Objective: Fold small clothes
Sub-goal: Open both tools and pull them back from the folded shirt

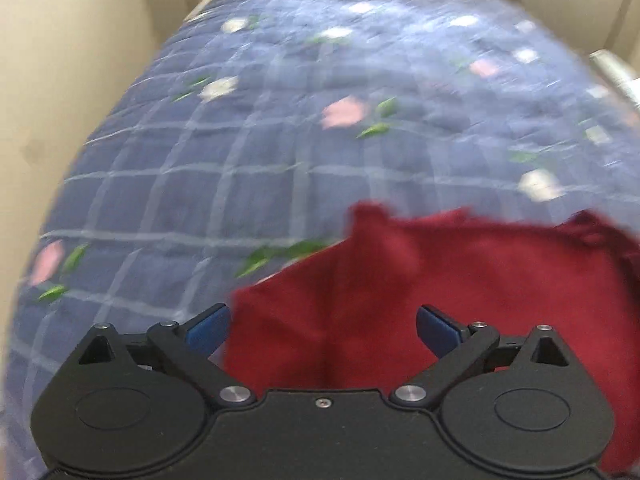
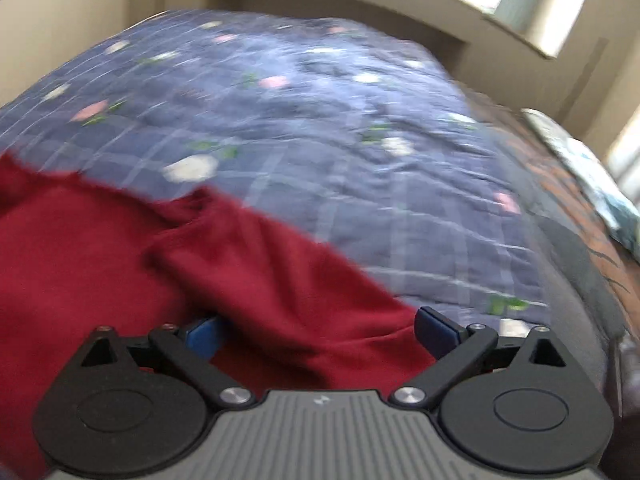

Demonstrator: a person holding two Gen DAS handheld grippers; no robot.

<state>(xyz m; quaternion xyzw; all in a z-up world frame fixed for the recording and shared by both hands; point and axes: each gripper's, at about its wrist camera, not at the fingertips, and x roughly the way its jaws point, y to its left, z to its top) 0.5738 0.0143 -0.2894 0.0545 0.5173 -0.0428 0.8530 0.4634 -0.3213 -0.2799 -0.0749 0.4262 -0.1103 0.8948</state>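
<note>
A dark red garment (image 1: 460,280) lies on the blue floral quilt (image 1: 260,120). In the left wrist view its left edge lies between the fingers of my left gripper (image 1: 323,326), which is open, blue pads wide apart. In the right wrist view the same red garment (image 2: 256,280) fills the lower left, with a sleeve-like fold running toward the lower right. My right gripper (image 2: 318,330) is open, and the cloth lies between its pads. Both views are blurred by motion.
The quilt (image 2: 320,128) covers a bed. Beige walls (image 1: 60,60) stand to the left and behind. A dark orange-patterned blanket (image 2: 568,208) and a pale patterned pillow (image 2: 592,176) lie along the bed's right side. A bright window (image 2: 540,0) is at the upper right.
</note>
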